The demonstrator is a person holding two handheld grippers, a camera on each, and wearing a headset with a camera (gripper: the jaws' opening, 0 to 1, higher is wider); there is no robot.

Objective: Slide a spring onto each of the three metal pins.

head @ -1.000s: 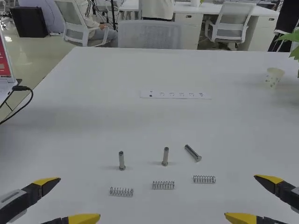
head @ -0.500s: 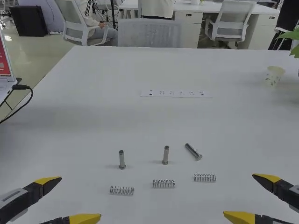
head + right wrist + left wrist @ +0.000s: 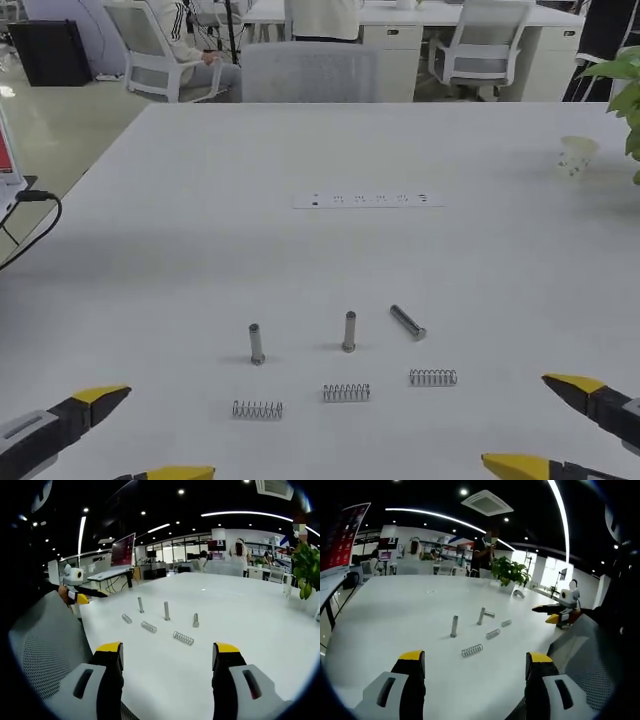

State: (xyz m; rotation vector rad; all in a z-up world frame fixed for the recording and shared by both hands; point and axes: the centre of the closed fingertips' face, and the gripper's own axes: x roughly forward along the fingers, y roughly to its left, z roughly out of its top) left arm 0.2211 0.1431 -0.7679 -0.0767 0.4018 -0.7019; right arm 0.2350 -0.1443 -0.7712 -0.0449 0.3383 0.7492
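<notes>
My yellow-tipped left tongs (image 3: 145, 435) and right tongs (image 3: 535, 422) gape released at seven and five o'clock; coiled wire springs (image 3: 346, 393) lie on the white table (image 3: 300, 150), six o'clock of three steel pins (image 3: 349, 331), one apparently toppled.

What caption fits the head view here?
Both open, left gripper and right gripper hover near two upright pins, one lying pin and three loose springs on a table.

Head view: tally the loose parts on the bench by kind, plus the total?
Metal pins: 3 (two upright, one lying on its side)
Springs: 3 (all lying flat, none on a pin)
Total: 6
</notes>
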